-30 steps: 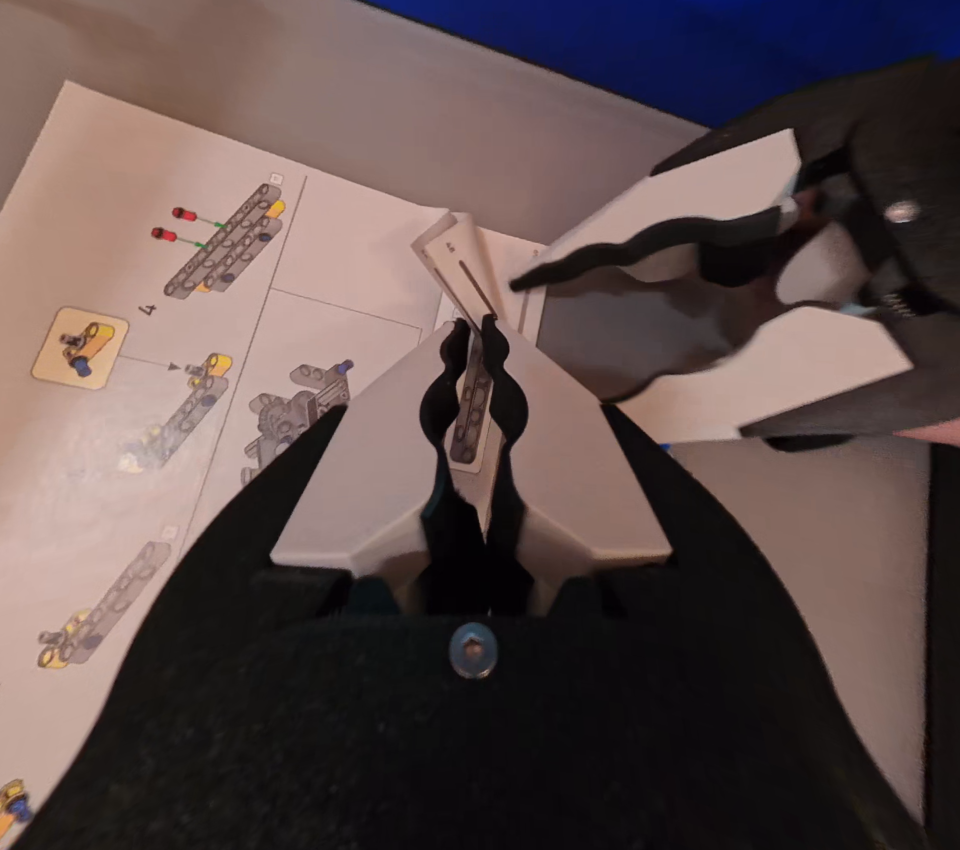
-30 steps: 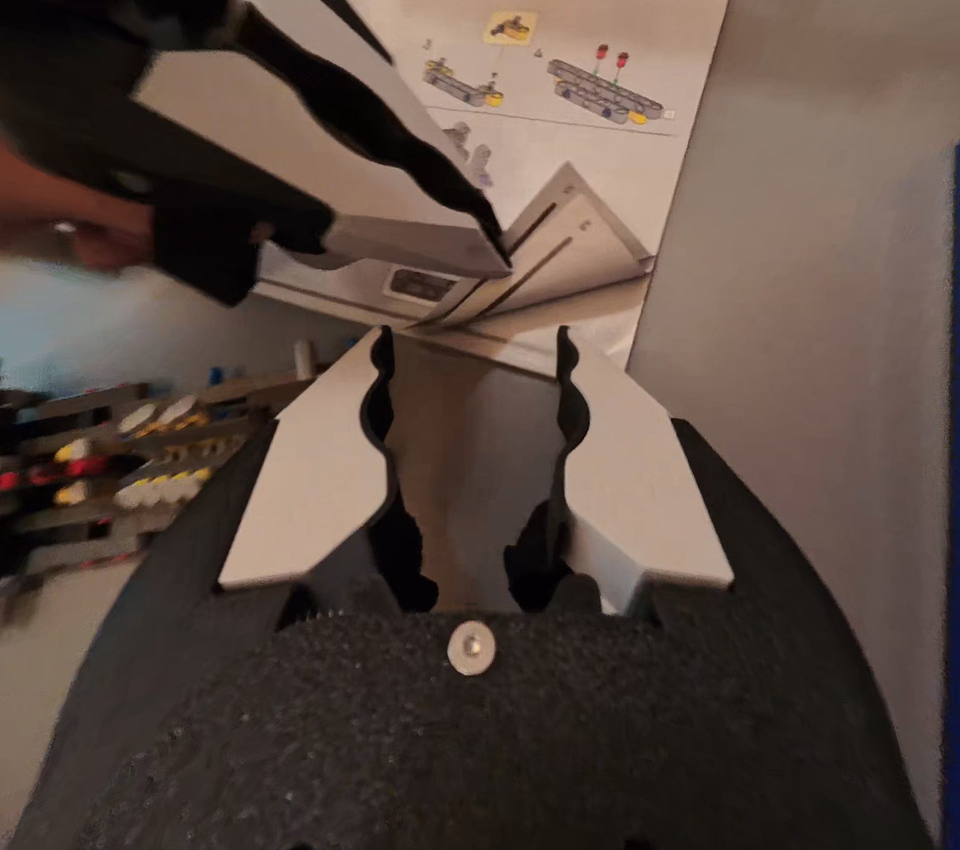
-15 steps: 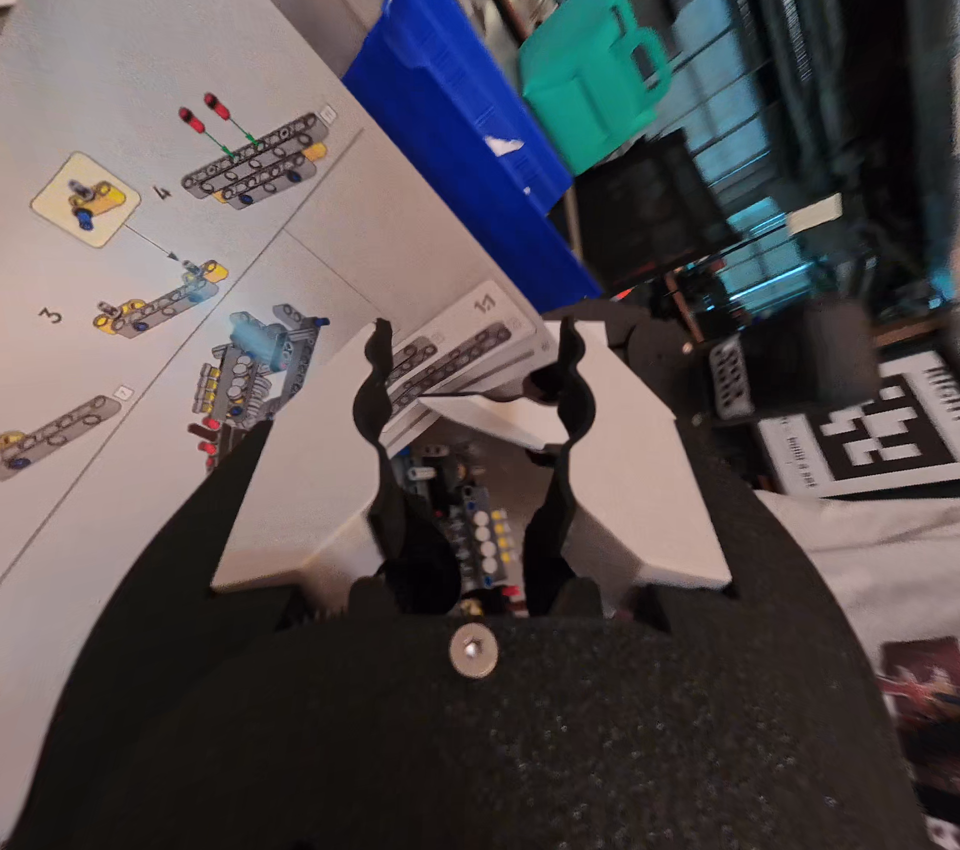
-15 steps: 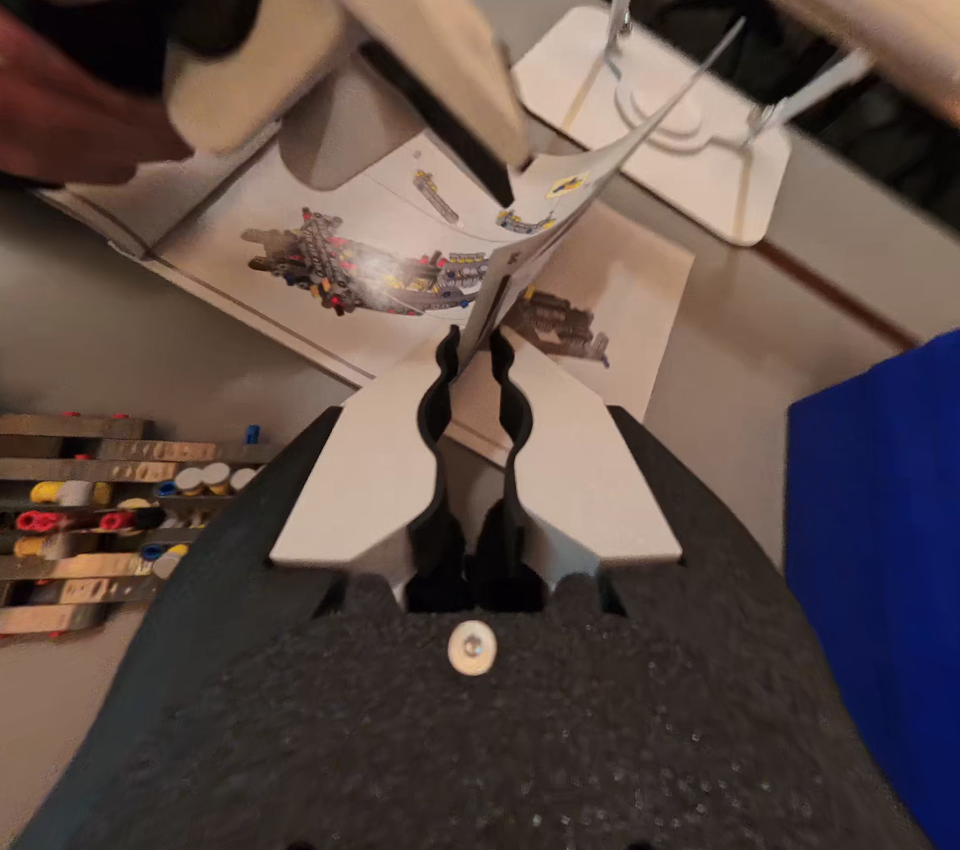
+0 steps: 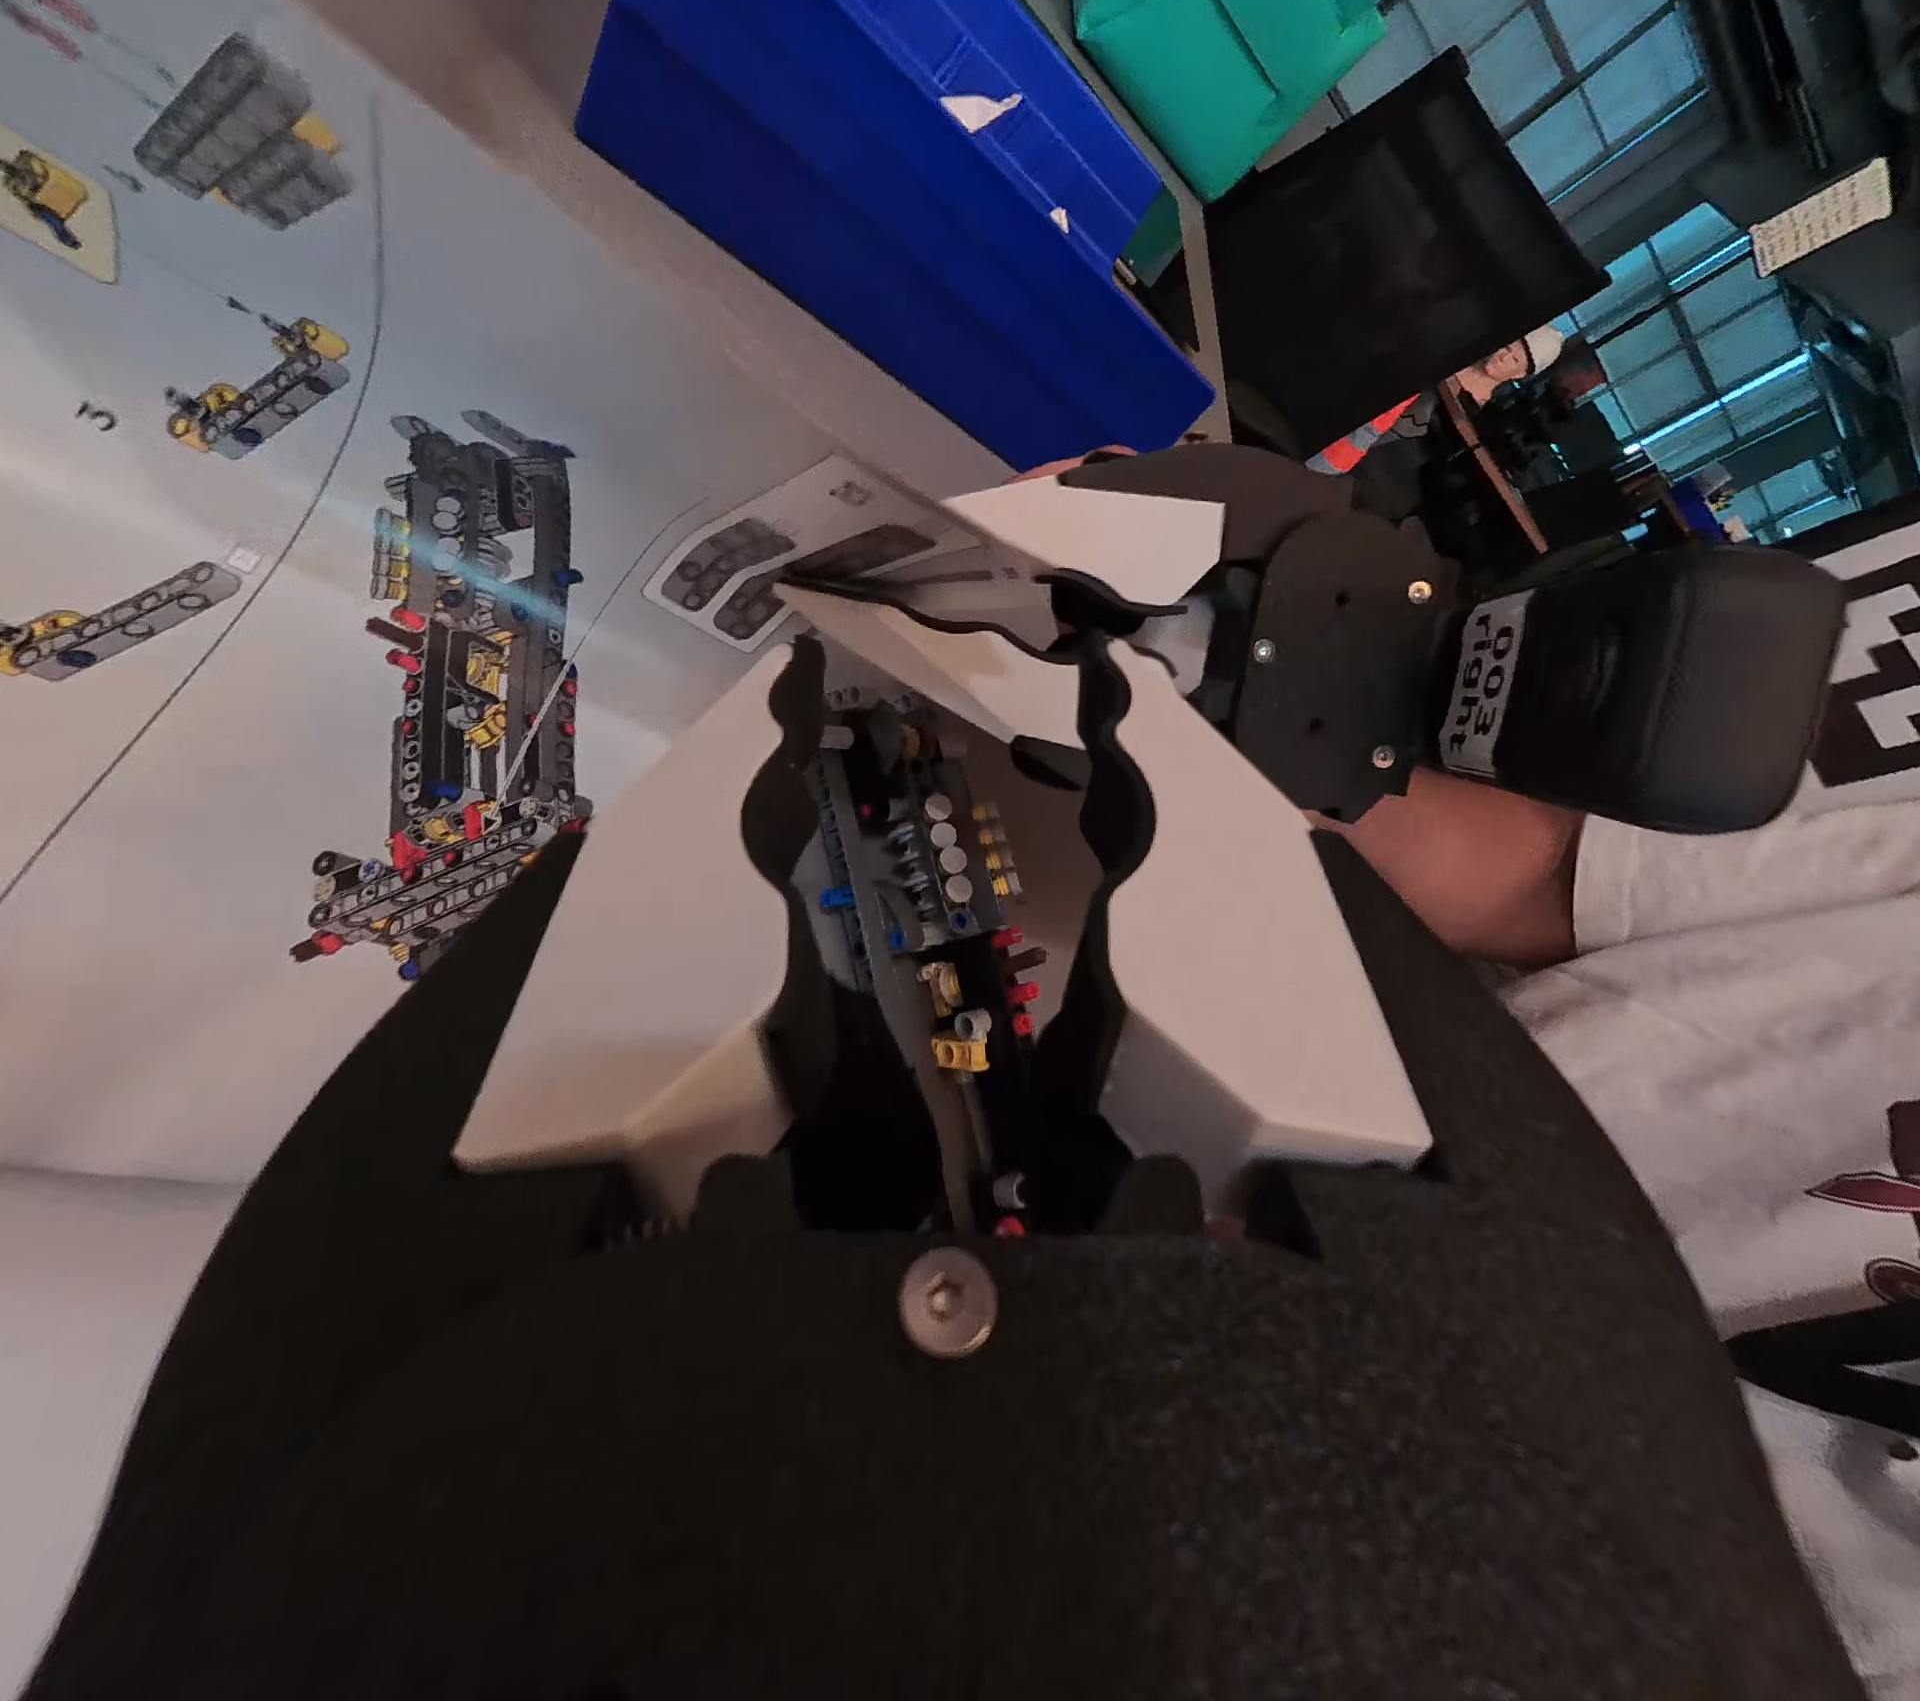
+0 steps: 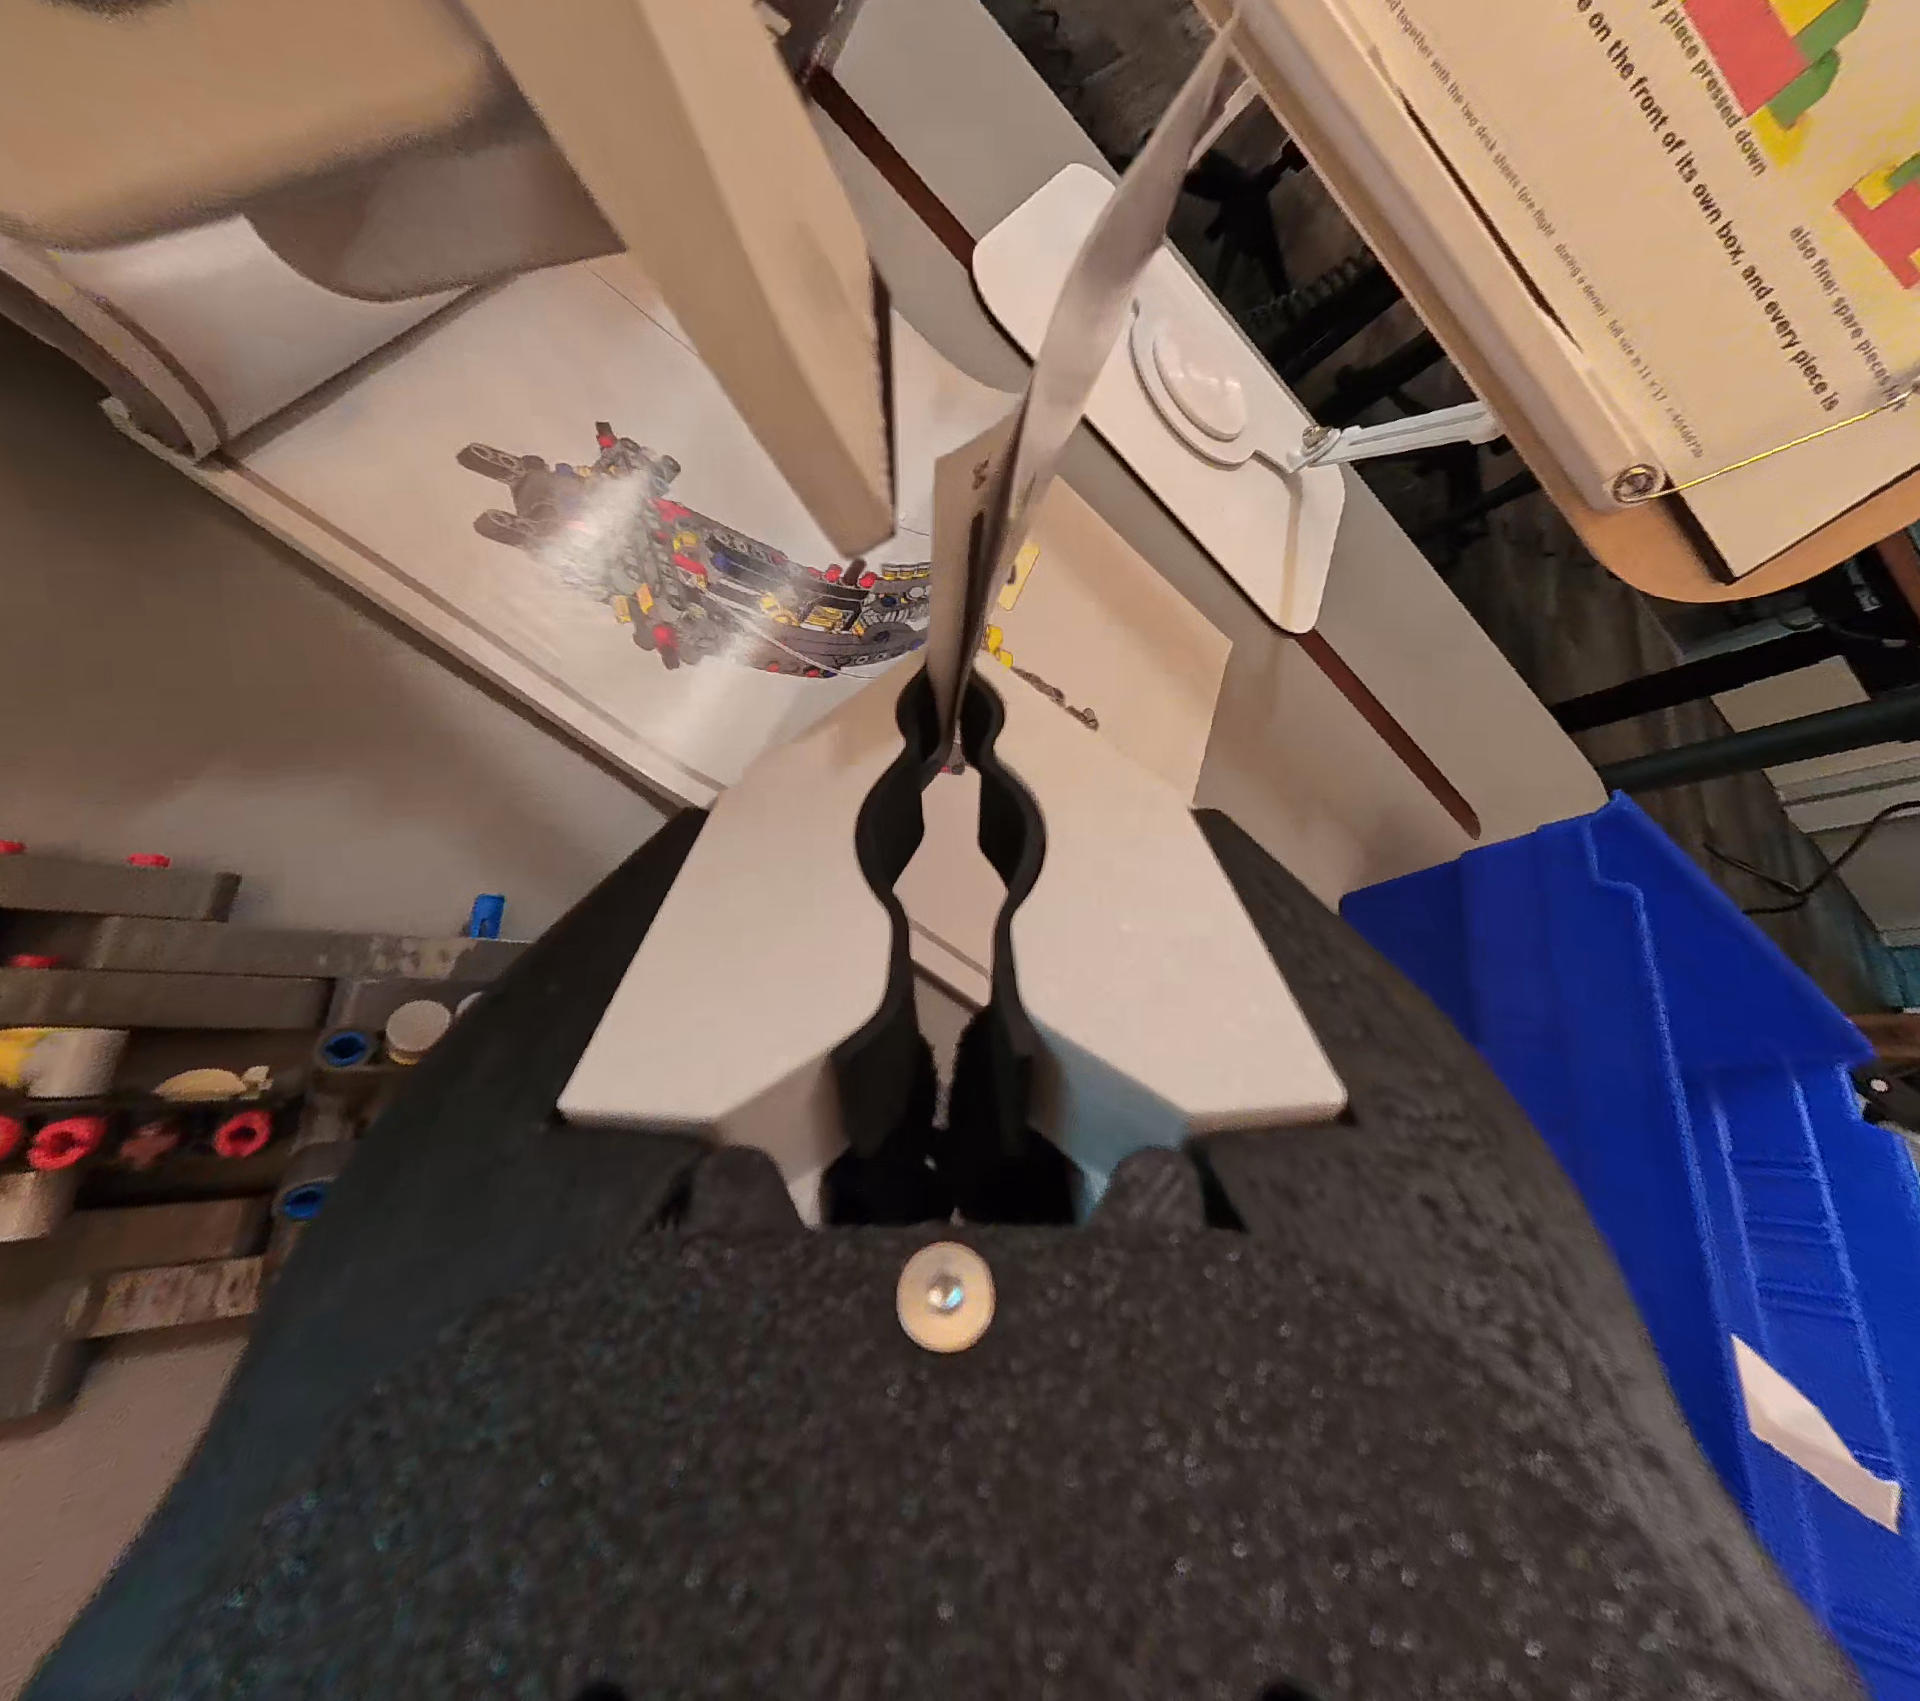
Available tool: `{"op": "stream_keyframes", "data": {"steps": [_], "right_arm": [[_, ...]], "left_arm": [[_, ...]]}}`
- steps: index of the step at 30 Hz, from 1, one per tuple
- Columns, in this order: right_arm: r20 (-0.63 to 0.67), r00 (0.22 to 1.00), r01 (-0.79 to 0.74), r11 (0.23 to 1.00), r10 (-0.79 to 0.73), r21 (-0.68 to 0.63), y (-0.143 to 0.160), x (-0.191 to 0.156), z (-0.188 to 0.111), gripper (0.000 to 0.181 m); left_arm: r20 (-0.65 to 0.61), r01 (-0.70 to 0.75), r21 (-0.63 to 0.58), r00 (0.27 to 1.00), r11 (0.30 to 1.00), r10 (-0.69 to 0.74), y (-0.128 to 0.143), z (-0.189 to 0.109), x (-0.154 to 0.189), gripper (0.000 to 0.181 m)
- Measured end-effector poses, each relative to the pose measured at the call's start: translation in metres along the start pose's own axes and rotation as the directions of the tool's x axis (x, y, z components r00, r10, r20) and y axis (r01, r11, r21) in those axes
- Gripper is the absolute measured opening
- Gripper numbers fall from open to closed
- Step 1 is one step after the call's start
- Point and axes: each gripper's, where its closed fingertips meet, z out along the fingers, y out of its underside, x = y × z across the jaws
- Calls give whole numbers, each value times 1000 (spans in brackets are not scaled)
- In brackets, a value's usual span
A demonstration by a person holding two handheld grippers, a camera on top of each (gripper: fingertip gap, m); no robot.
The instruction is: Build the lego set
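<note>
The right gripper pinches the lifted corner of a glossy white instruction booklet page, while the left gripper hangs with jaws spread and empty. The grey, partly built lego model lies on the pale table beside the open booklet, a blue plastic bin beyond.

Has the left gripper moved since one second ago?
Yes. The left gripper let go of the booklet, opened, and tilted up toward the blue bin.
</note>
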Motion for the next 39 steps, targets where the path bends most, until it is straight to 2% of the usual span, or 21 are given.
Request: {"op": "stream_keyframes", "data": {"steps": [3,7,13,15,19,24,30,32,35,39], "right_arm": [[-7,1000,14,1000,-14,4,0,0,-1,1],[8,1000,-6,1000,6,8,0,-2,0,1],[25,999,-21,1000,21,11,2,-2,0,2],[27,999,-21,1000,21,14,1,-2,0,2],[46,999,-24,999,23,21,0,-5,0,3],[119,990,-82,996,79,22,2,-12,1,14],[145,978,-155,987,148,36,4,-6,0,8],[159,974,-171,985,163,35,5,-7,1,8],[166,972,-174,984,166,36,5,-7,2,8],[167,973,-170,985,161,36,4,-8,2,8]], "left_arm": [[-4,-25,25,1000,999,25,-3,1,5,46],[75,-73,32,995,997,71,-8,2,-4,34],[92,-91,71,992,993,84,-11,2,-8,17],[95,-100,85,991,991,92,-13,3,-7,4],[130,-144,126,983,982,127,-18,4,-8,0],[105,-147,116,985,982,136,-18,12,-7,0],[75,-165,133,985,977,156,-19,11,-1,0],[55,-181,127,983,975,175,-17,8,4,3],[52,-187,121,982,975,182,-15,6,8,18],[94,-224,97,972,970,215,-12,8,6,20]]}}
